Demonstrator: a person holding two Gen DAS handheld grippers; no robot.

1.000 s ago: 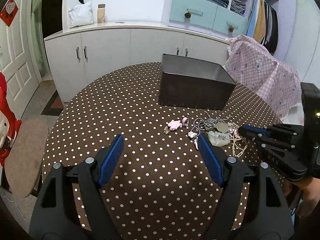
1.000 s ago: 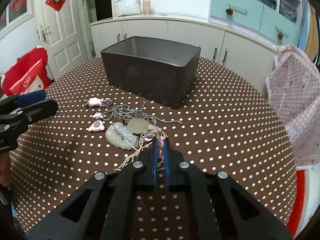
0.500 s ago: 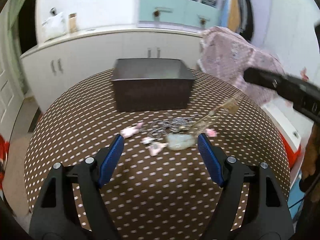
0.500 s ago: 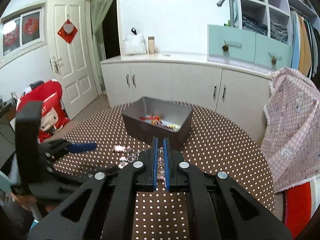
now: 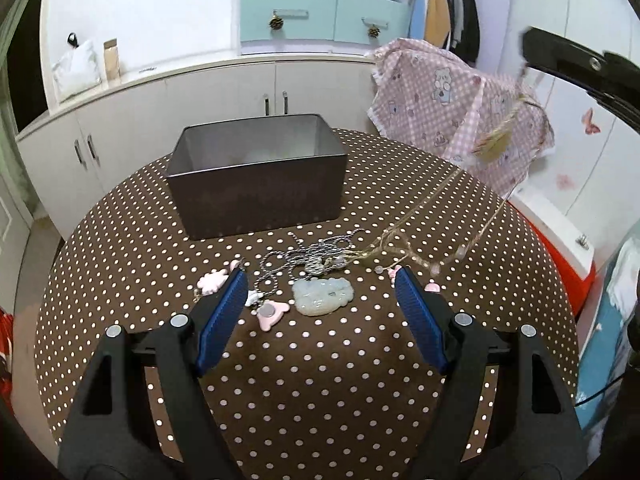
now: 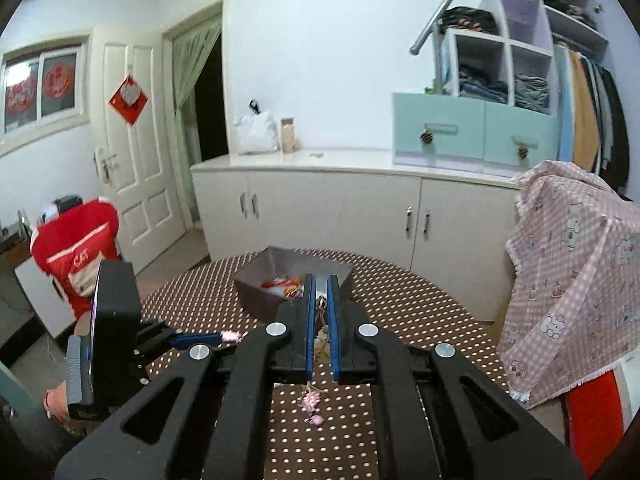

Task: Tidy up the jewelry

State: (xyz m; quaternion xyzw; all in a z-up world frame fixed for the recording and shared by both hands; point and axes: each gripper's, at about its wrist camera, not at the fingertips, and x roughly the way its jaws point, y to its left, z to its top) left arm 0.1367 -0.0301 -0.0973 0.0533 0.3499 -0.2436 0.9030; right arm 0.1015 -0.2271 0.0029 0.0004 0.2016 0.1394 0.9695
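A dark grey metal box (image 5: 256, 184) stands at the back of the polka-dot table (image 5: 320, 380); in the right wrist view the box (image 6: 256, 284) holds red and white pieces. A jewelry pile lies in front of it: a pale jade pendant (image 5: 323, 296), silver chains (image 5: 308, 258), pink charms (image 5: 272, 314). My left gripper (image 5: 322, 316) is open, low over the pile. My right gripper (image 6: 320, 292) is shut on a tan cord necklace (image 5: 494, 142), lifted high at the right; its cord trails down to the pile. Pink beads (image 6: 312, 402) hang below.
White cabinets (image 5: 160, 120) and teal drawers (image 5: 304, 20) stand behind the table. A chair under pink checked cloth (image 5: 448, 104) is at the right edge. A red bag (image 6: 76, 236) and a white door (image 6: 132, 152) are at the left.
My right gripper has risen from the pile with the cord necklace, pulling it up and to the right. My left gripper has shifted over the pile, still open.
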